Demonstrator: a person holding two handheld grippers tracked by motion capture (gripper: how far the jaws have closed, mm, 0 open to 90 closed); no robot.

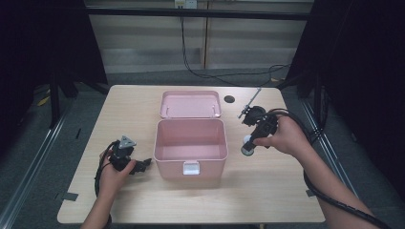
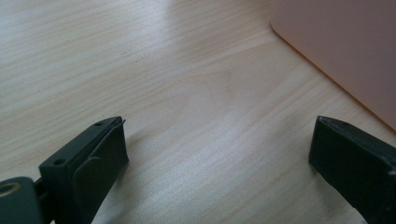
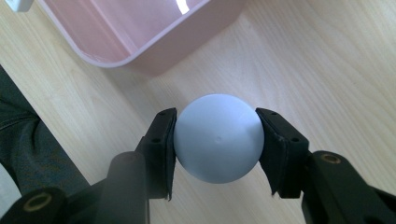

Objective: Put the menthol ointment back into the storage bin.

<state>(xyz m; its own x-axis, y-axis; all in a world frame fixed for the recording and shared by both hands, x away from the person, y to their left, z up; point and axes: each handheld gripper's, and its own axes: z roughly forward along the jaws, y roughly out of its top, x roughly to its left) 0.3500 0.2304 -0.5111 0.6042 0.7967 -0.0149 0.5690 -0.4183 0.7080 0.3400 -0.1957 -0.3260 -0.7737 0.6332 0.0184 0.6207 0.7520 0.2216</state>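
Right tool (image 3: 217, 140) clamps a pale ball (image 3: 218, 137), seemingly lifted beside the pink box (image 3: 140, 42); left tool (image 2: 219, 158) gapes.

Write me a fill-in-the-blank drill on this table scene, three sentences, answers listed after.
1. The right tool is shut on a pale ____.
2. The pink box on the table stands with its lid ____.
3. The left tool rests beside the box with its jaws ____ and nothing between them.

Missing words: ball; open; open
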